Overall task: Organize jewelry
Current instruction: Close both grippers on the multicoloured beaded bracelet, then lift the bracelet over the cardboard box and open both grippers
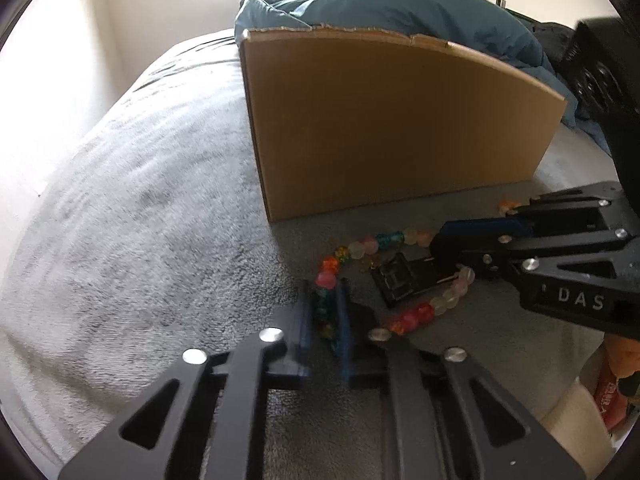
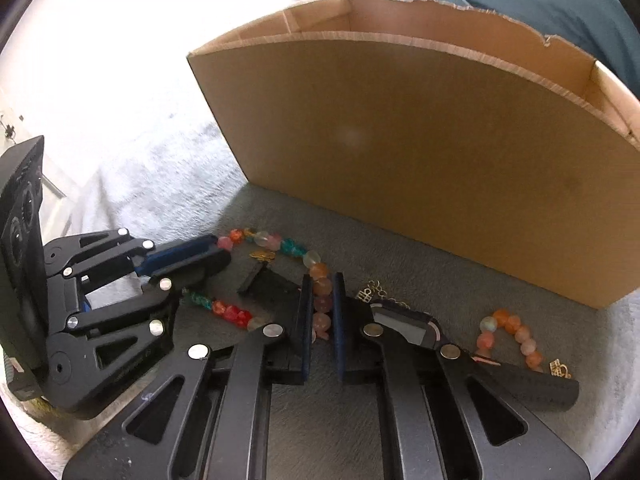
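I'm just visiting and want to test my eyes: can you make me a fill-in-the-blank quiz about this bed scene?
1. Both grippers close around one beaded ____.
2. The cardboard box stands on a grey ____.
3. Behind the box lies a ____ duvet.
4. The left gripper and the right gripper grip ____ sections of it.

Missing: necklace; blanket; blue; different

Two hand-held grippers of matte black plastic: the left gripper (image 1: 324, 320) and the right gripper (image 2: 322, 320) each carry a pair of flat fingers (image 2: 306, 312) faced with dark blue pads and driven by angular black linkage arms with triangular cut-outs. Round silver screws (image 2: 199, 352) mark every pivot. At 3 o'clock in the left wrist view, the right gripper's side bears the white raised letters "DAS" (image 1: 581, 299). At 9 o'clock in the right wrist view, the left gripper's black ribbed body (image 2: 22, 216) rises behind its linkage.
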Tool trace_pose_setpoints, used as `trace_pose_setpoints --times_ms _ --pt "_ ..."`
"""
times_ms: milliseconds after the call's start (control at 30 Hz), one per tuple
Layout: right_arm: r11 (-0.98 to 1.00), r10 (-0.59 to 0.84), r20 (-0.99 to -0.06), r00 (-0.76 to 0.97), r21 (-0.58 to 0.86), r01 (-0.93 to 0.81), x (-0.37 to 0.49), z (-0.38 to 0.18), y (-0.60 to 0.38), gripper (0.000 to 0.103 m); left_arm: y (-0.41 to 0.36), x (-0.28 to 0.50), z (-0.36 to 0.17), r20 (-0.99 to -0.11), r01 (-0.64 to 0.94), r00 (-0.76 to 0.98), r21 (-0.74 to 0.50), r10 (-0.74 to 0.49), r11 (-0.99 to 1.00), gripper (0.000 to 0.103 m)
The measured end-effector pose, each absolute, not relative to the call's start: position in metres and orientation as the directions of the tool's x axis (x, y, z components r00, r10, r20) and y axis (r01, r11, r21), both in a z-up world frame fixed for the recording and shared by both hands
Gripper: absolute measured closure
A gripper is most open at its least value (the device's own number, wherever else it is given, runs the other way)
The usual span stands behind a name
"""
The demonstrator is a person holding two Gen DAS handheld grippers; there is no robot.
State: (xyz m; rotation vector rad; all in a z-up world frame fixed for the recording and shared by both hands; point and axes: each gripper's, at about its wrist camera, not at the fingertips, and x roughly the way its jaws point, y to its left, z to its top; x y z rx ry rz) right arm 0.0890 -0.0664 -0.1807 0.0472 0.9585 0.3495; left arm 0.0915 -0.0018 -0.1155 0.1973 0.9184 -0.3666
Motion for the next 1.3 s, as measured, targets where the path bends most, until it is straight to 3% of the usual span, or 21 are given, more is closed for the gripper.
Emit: trace_pose_setpoints --times_ms 267,467,667,867,1033,1300 --pt "0.947 0.313 -0.727 0.611 0.192 -0.257 0.047 -0.132 -0.083 0.096 0.010 0.063 -0.073 -0.753 0.378 0.602 -0.024 -0.265 0.926 0.094" --pt "0.947 0.321 -0.635 0.703 0.195 -0.256 0.027 -0.073 -0.086 0.096 0.013 0.051 -0.013 -0.668 0.383 0.670 -0.063 -0.324 0.922 0.094" --pt "0.945 0.327 -0.569 0.755 0.189 -0.267 0.066 -0.015 -0.103 0.096 -0.010 0.087 0.057 -0.576 0.431 0.726 -0.046 -0.377 0.901 0.094" --pt "0.940 0.340 -0.681 0.648 0.243 -0.238 0.166 -0.013 -0.121 0.096 -0.042 0.185 0.054 -0.696 0.409 0.652 -0.010 -0.300 0.912 0.094" --pt "0.928 0.371 -0.802 0.467 0.329 -0.172 0.254 -0.062 -0.126 0.096 -0.066 0.267 0.006 -0.820 0.379 0.536 0.018 -0.203 0.925 0.094" --pt "0.898 0.435 -0.856 0.279 0.437 -0.061 0.306 -0.127 -0.124 0.095 -0.085 0.322 -0.047 -0.904 0.378 0.423 0.108 -0.068 0.919 0.094"
